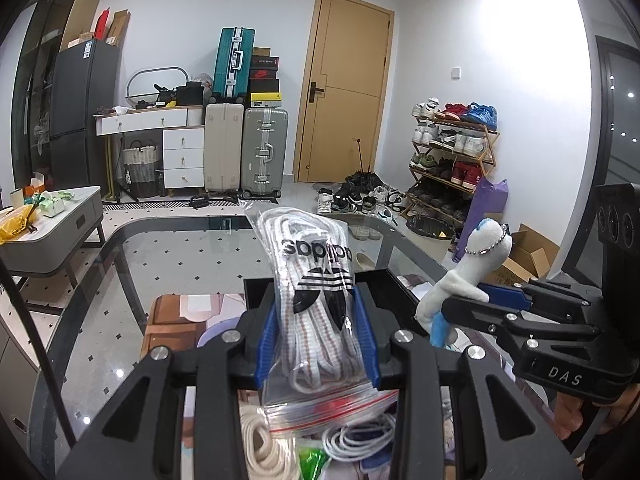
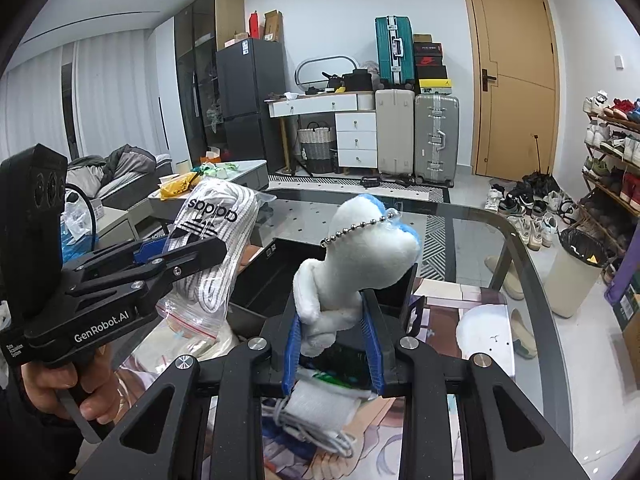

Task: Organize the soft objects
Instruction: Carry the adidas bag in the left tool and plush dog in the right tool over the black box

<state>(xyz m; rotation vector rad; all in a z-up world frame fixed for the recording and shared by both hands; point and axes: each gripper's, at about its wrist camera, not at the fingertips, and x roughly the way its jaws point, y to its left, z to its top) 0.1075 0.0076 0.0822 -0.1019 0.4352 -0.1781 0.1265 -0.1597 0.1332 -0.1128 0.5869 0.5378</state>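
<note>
My left gripper [image 1: 318, 332] is shut on a clear zip bag of white shoelaces [image 1: 316, 296] with a black trefoil logo, held upright above the glass table. It also shows in the right wrist view [image 2: 210, 240], at the left. My right gripper [image 2: 334, 328] is shut on a white plush toy [image 2: 360, 256] with blue trim and a bead chain, held upright. The plush toy also shows in the left wrist view [image 1: 464, 276], at the right. A black open box [image 2: 276, 276] sits on the table just beyond both grippers.
Coiled white cords [image 1: 356, 440], a cream rope coil [image 1: 260, 448] and a green packet [image 1: 314, 460] lie on the table below the left gripper. A white sock and cable [image 2: 320, 412] lie under the right gripper. The glass table edge [image 2: 532, 248] curves at right.
</note>
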